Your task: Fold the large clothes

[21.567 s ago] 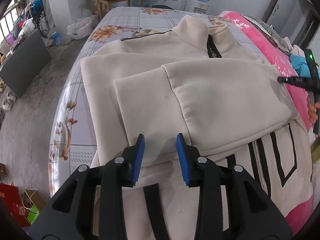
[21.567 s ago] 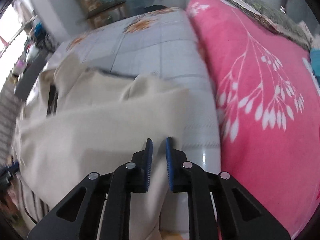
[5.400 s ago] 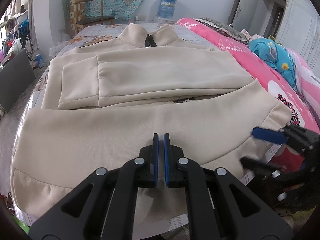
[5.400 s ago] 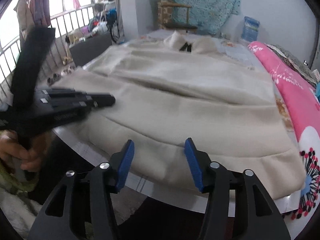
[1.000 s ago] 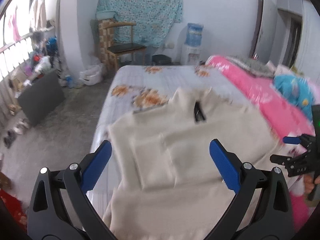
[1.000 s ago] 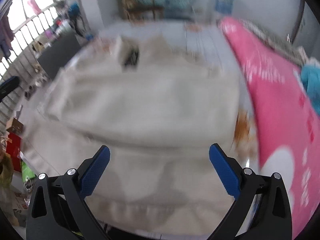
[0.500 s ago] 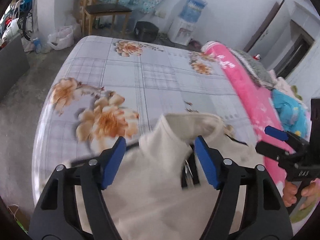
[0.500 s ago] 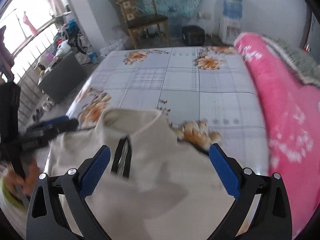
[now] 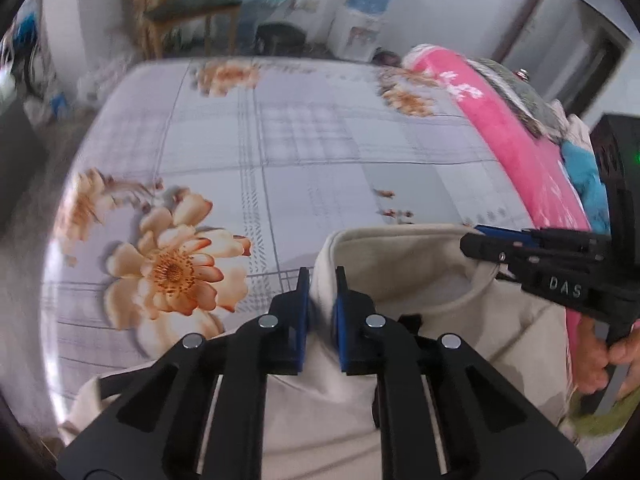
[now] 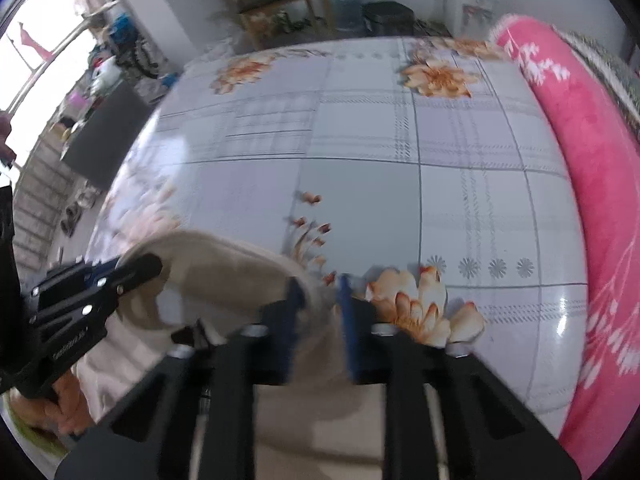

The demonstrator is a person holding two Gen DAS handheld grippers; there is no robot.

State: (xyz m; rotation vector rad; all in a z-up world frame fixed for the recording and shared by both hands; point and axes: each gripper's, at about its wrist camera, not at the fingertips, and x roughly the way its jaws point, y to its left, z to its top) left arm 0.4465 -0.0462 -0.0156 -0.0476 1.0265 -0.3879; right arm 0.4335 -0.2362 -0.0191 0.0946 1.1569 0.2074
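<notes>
A cream zip-up jacket (image 9: 420, 264) lies on the flowered bed sheet (image 9: 320, 140), its stand-up collar toward the far end. My left gripper (image 9: 320, 276) is closing on the collar's left edge, and the blue pads press the fabric between them. My right gripper (image 10: 320, 292), blurred, is closing on the collar's right edge (image 10: 316, 300) with cloth between its pads. Each gripper shows in the other view: the right gripper (image 9: 474, 240) on the collar's far side, the left gripper (image 10: 154, 266) at the collar's left. The jacket's body is hidden under the grippers.
A pink blanket (image 10: 592, 160) runs along the bed's right side. Bare sheet stretches beyond the collar. Past the bed stand a wooden chair (image 9: 188, 12) and a water dispenser (image 9: 368, 0). A hand (image 9: 600, 356) holds the right gripper's handle.
Both grippers came forward and down from over the folded jacket to its collar. Their jaws went from wide open to closed on the collar's two edges.
</notes>
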